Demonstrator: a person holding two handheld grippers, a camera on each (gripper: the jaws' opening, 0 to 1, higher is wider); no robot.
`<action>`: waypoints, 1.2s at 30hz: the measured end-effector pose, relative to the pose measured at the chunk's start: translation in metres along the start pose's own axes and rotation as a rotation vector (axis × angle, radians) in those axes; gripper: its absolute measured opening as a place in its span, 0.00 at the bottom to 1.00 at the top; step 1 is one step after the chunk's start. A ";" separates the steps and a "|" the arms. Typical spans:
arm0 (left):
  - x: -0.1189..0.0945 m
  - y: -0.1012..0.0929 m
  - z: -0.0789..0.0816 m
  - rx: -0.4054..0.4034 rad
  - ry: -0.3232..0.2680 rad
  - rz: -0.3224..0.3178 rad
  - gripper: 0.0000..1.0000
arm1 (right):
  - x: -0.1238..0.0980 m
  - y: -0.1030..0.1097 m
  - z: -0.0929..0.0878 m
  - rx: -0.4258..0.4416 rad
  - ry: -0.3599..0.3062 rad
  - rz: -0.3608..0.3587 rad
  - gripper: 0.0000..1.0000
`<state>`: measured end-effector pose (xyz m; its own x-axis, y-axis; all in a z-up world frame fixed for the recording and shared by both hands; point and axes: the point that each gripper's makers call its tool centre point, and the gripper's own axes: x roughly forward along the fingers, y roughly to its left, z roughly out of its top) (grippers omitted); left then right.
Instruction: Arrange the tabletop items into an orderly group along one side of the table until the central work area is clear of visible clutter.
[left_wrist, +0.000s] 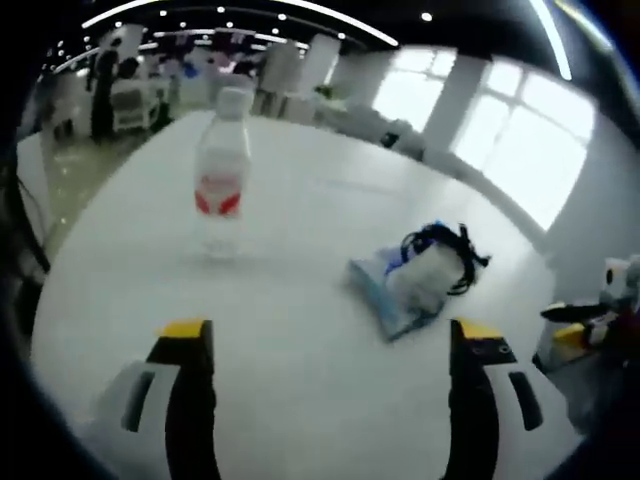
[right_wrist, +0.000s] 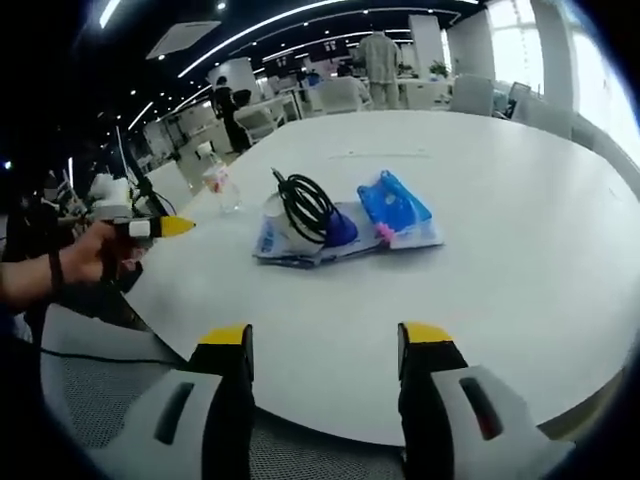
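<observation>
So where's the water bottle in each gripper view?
Left gripper view: water bottle stands upper left of centre, beyond the left jaw tip.
Right gripper view: the same bottle is small, at the table's far left edge.
Shared landmark: the black cable on the blue packets.

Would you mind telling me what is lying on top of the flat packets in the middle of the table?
A coiled black cable rests on a white roll-like item atop the flat packets, beside a blue pouch. What lies beneath the packets is covered; only the white table shows around them.
</observation>
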<state>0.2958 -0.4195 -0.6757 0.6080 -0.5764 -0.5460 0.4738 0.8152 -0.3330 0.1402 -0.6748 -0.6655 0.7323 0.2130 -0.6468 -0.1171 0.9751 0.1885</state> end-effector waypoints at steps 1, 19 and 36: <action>-0.002 -0.002 -0.001 -0.001 0.000 0.000 0.87 | 0.000 0.000 0.001 0.005 -0.004 0.004 0.57; -0.015 -0.032 -0.017 0.072 0.023 -0.008 0.97 | -0.001 0.009 0.003 0.028 -0.026 0.049 0.58; -0.040 -0.034 -0.031 0.160 0.085 0.030 0.96 | 0.004 0.016 -0.003 0.013 0.006 0.077 0.57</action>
<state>0.2354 -0.4223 -0.6665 0.5708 -0.5397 -0.6188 0.5559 0.8086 -0.1924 0.1393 -0.6582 -0.6668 0.7172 0.2876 -0.6348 -0.1639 0.9549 0.2475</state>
